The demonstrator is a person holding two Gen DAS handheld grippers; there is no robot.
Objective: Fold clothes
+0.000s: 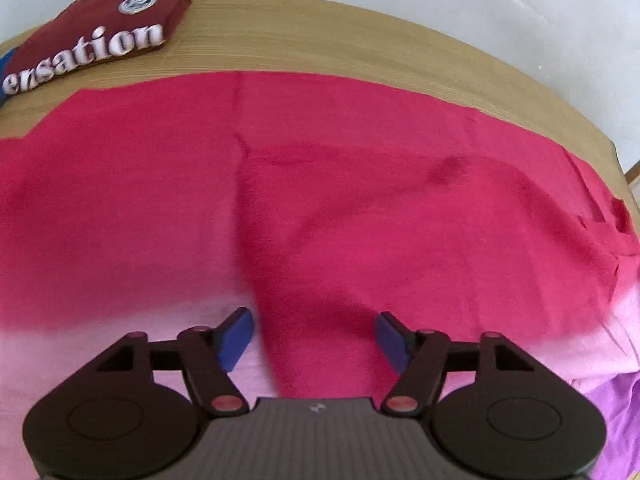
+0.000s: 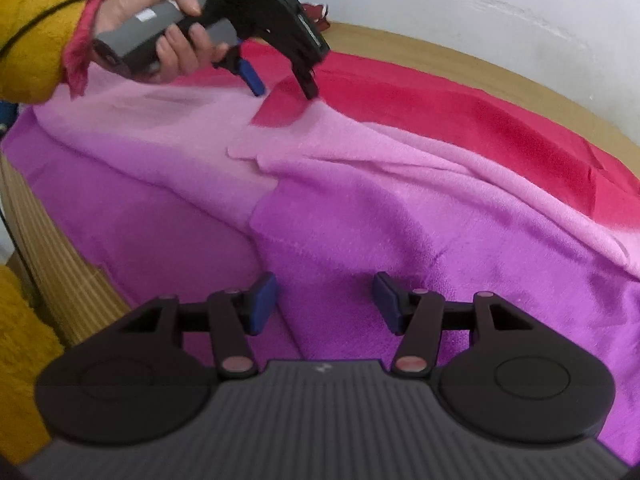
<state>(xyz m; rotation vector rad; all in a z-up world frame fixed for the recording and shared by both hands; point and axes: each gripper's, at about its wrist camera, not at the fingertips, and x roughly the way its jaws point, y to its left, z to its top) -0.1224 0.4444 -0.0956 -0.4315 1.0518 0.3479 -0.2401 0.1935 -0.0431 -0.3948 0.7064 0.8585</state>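
A large garment [image 1: 360, 208] shading from red through pink to purple lies spread over the wooden table [image 1: 320, 40]; it also fills the right wrist view [image 2: 360, 208]. My left gripper [image 1: 315, 338] hovers open over the red-to-pink band, beside a folded red flap, with nothing pinched between its blue pads. The right wrist view shows that left gripper [image 2: 283, 90], held in a hand with a yellow sleeve, its tips just above a red flap corner. My right gripper [image 2: 325, 300] stands open over the purple part, nothing between its pads.
A folded maroon shirt [image 1: 100, 36] with white lettering lies at the table's far left corner. The table's ribbed edge [image 2: 60, 264] runs along the left of the right wrist view. A white wall [image 1: 480, 0] stands behind the table.
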